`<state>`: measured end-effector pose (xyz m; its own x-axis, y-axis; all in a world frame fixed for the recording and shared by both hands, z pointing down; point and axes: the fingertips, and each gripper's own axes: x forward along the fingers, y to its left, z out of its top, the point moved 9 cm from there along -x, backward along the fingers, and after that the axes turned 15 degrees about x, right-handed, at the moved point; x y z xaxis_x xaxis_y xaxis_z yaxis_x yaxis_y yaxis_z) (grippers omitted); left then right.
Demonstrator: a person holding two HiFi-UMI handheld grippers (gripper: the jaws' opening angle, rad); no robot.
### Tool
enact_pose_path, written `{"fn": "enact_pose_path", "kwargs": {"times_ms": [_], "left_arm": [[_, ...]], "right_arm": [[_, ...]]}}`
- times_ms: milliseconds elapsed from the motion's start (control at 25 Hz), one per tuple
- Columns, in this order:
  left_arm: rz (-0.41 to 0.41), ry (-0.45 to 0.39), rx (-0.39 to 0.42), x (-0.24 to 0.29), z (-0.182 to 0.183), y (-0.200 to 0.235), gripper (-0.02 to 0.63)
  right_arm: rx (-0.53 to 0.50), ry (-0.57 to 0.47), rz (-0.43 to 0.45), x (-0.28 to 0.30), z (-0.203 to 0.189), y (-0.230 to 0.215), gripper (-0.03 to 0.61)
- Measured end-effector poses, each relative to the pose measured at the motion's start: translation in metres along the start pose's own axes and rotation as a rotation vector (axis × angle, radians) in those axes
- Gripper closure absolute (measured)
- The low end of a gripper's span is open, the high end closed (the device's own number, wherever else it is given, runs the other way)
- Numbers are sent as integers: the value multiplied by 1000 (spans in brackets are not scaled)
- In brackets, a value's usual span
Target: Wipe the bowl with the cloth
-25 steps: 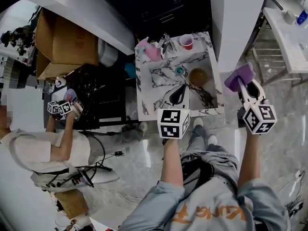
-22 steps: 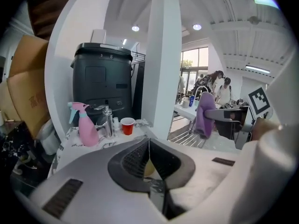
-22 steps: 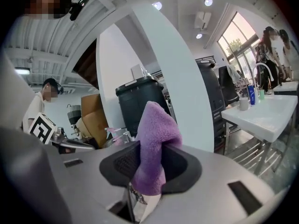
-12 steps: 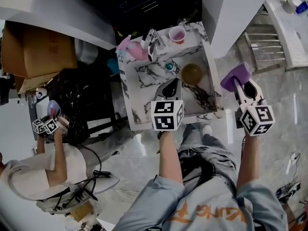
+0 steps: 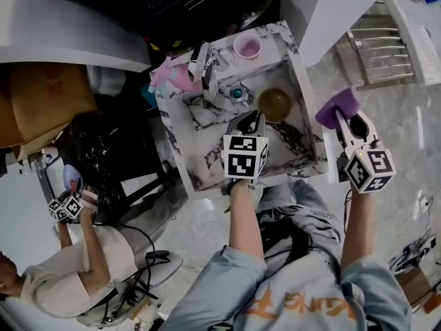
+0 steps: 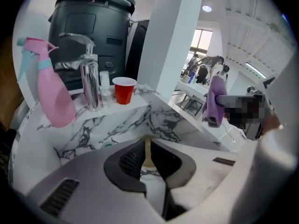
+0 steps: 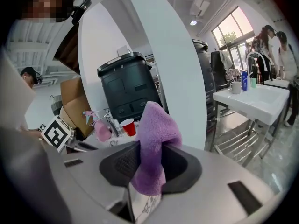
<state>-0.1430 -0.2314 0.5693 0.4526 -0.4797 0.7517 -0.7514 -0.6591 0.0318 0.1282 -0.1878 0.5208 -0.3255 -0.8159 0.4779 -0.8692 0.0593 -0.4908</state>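
Observation:
A brownish bowl (image 5: 274, 104) sits in the marble sink basin (image 5: 303, 140). My left gripper (image 5: 251, 121) hangs over the basin just left of the bowl, its jaws shut with nothing between them. In the left gripper view a tan sliver of the bowl (image 6: 146, 154) shows through the slit of the left gripper (image 6: 147, 146). My right gripper (image 5: 342, 121) is to the right of the sink, outside its rim, shut on a purple cloth (image 5: 337, 106). The right gripper view shows the cloth (image 7: 156, 136) bunched upright in the right gripper (image 7: 150, 164).
On the sink's far ledge stand a pink spray bottle (image 5: 172, 76), a chrome faucet (image 5: 203, 61) and a red cup (image 5: 247, 45). A white pillar (image 5: 331, 5) rises behind the sink, with a metal rack (image 5: 386, 47) to its right. Another person (image 5: 76, 254) stands at the left.
Both grippers have come down toward the sink. The left one's tip now lies closer to the bowl. The purple cloth has stayed in the right jaws.

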Motion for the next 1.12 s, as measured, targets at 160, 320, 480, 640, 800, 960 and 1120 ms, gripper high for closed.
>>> {"fn": "enact_pose_path", "kwargs": {"times_ms": [160, 320, 480, 640, 800, 960, 1120], "left_arm": [[-39, 72, -21, 23, -19, 11, 589], [-66, 129, -57, 44, -35, 19, 589], [-81, 150, -98, 60, -43, 29, 589], [-102, 142, -169, 76, -50, 35, 588], [-134, 152, -227, 90, -56, 37, 510], [-153, 170, -262, 99, -63, 38, 508], [-186, 168, -338, 106, -67, 36, 509]], "right_arm": [[22, 2, -49, 9, -2, -7, 448], [35, 4, -80, 20, -3, -9, 448], [43, 11, -94, 33, -5, -6, 448], [37, 15, -106, 40, -4, -2, 448], [30, 11, -128, 45, 1, -3, 448], [20, 14, -139, 48, 3, 0, 448], [16, 19, -145, 48, 3, 2, 448]]}}
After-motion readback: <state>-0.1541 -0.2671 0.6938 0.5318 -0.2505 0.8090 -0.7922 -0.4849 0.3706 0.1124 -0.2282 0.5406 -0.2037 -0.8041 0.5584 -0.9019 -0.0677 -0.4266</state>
